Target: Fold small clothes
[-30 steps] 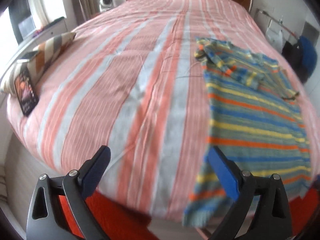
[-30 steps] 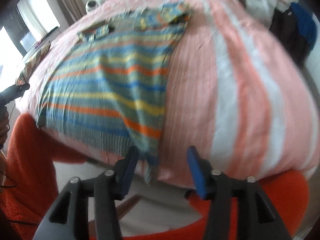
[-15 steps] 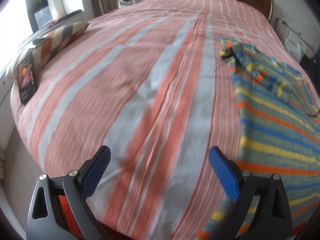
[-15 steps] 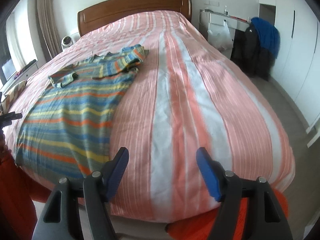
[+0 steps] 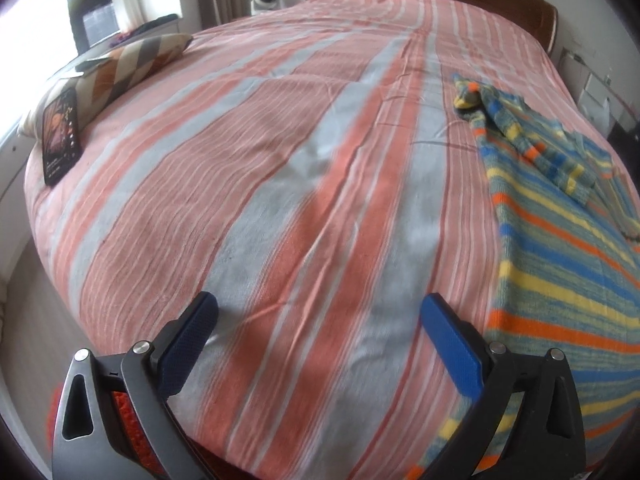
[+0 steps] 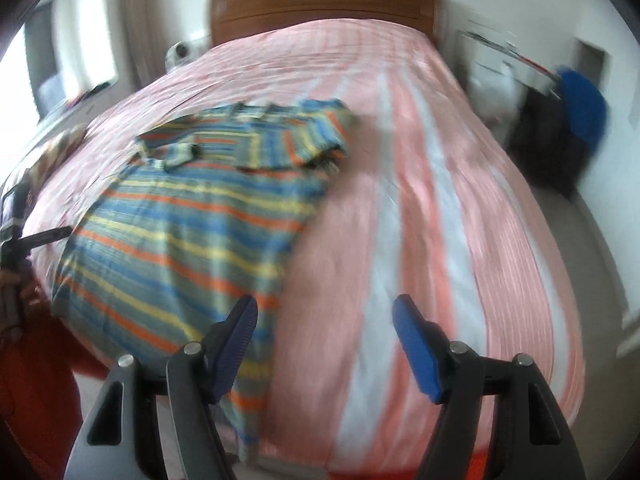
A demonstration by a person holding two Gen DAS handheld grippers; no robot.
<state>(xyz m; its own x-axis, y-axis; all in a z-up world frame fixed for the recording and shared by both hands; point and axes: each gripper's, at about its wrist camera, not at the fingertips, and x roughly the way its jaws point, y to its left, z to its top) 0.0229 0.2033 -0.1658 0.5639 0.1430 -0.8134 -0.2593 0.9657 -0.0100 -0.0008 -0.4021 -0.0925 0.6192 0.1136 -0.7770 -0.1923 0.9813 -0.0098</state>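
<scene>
A small striped knit sweater (image 5: 560, 264) in blue, yellow, orange and grey-green lies flat on the bed, sleeves folded over its far end; its hem hangs over the near edge. It also shows in the right wrist view (image 6: 200, 216). My left gripper (image 5: 320, 340) is open and empty above the bedspread, left of the sweater. My right gripper (image 6: 324, 344) is open and empty over the near bed edge, at the sweater's right hem corner. The left gripper (image 6: 16, 232) shows at the far left of the right wrist view.
The bed (image 5: 280, 160) has a pink, orange and grey striped cover and a wooden headboard (image 6: 320, 4). A chevron pillow (image 5: 120, 68) and a phone (image 5: 60, 136) lie at its left edge. Dark and blue clothes (image 6: 568, 120) hang at the right.
Both grippers have risen and moved forward over the bed. The left gripper has shifted left, away from the sweater's hem. The right gripper's jaws have opened wider.
</scene>
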